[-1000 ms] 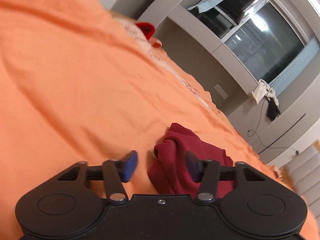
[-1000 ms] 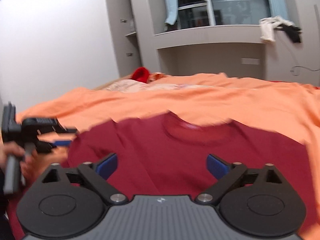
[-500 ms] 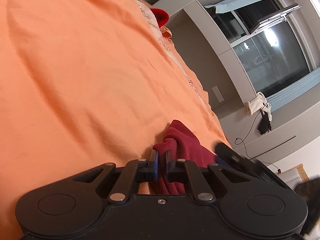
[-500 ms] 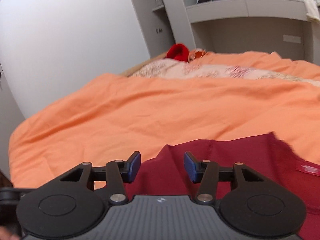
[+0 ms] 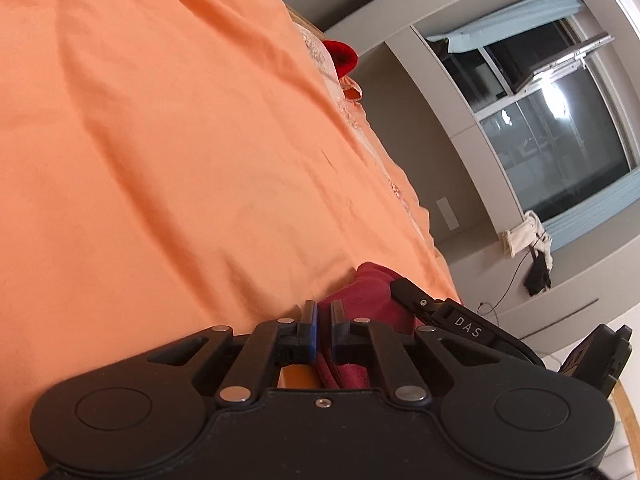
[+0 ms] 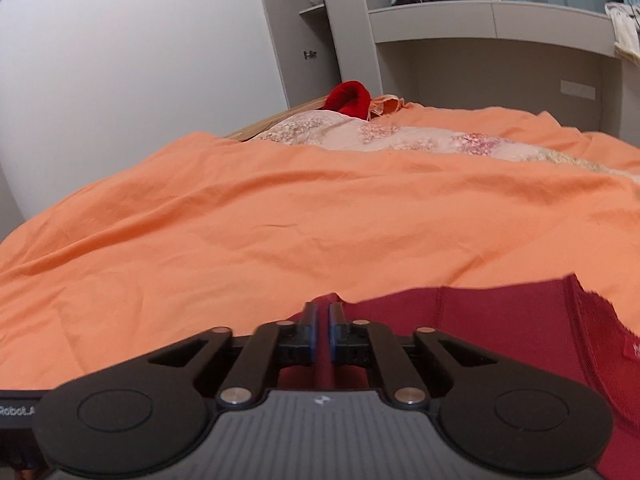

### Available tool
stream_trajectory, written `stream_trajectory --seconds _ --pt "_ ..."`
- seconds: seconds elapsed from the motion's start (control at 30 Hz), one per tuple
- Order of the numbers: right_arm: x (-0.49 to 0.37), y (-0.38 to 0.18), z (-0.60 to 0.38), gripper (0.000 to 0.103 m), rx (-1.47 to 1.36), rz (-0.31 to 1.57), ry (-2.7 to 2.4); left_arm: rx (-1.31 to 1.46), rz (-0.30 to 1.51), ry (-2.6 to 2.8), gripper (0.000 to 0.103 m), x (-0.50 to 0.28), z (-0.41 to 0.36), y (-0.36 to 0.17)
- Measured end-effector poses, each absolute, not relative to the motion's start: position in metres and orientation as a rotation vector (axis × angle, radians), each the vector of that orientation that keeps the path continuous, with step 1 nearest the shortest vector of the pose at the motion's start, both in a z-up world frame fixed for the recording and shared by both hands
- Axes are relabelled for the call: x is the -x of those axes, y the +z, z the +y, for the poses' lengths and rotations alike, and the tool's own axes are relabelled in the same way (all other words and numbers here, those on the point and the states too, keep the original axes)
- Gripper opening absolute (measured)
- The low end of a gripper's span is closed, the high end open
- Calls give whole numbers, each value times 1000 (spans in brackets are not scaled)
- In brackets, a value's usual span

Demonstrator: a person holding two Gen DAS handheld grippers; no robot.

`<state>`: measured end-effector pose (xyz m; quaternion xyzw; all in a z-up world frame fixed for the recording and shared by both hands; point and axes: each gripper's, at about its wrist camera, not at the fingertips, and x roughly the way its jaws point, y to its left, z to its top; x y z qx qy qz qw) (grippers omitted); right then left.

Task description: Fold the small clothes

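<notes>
Left gripper: your left gripper (image 5: 323, 322) has its blue-padded fingers pinched together on a bunched edge of the dark red knit garment (image 5: 366, 300), cloth squeezed between the pads

Right gripper: your right gripper (image 6: 323, 326) is likewise clamped on the garment's (image 6: 500, 332) near edge, a narrow strip of red showing between its fingers

Garment: it lies on the orange bed sheet (image 6: 280, 232) at the near edge of the bed; in your right view it spreads flat to the right of the tongs, ribbed collar and a small label at the far right

Tongs to each other: your right gripper's black finger (image 5: 416, 300) rests on the cloth just beside your left one

Far end of bed: a floral pale quilt (image 6: 380, 136) and a bright red plush item (image 6: 348, 98) sit near the head corner
</notes>
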<state>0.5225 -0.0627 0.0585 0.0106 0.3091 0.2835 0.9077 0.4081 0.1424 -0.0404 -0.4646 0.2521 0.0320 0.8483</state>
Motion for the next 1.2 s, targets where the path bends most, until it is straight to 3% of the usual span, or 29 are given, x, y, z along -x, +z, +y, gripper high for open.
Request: stream_trajectory --seconds 0.13,0.17,0.3,0.5,0.67,0.77,1.2 --pt "-509 70 -88 41 -5 611 569 948 536 77 18 -409 143 -33" --pt "-503 74 -97 46 2 601 564 943 534 83 27 -408 144 -31" --pt "-465 88 -137 72 47 556 547 919 519 96 42 -403 147 -23" --pt "-368 94 -203 99 149 469 530 867 497 98 74 -389 144 -7" --pt "-282 81 -241 103 246 426 477 765 463 72 94 -367 134 11" --pt "-234 69 -257 103 278 400 426 698 454 51 99 -346 125 18" --pt "-113 11 -262 103 563 383 461 506 364 -38 102 -225 82 13"
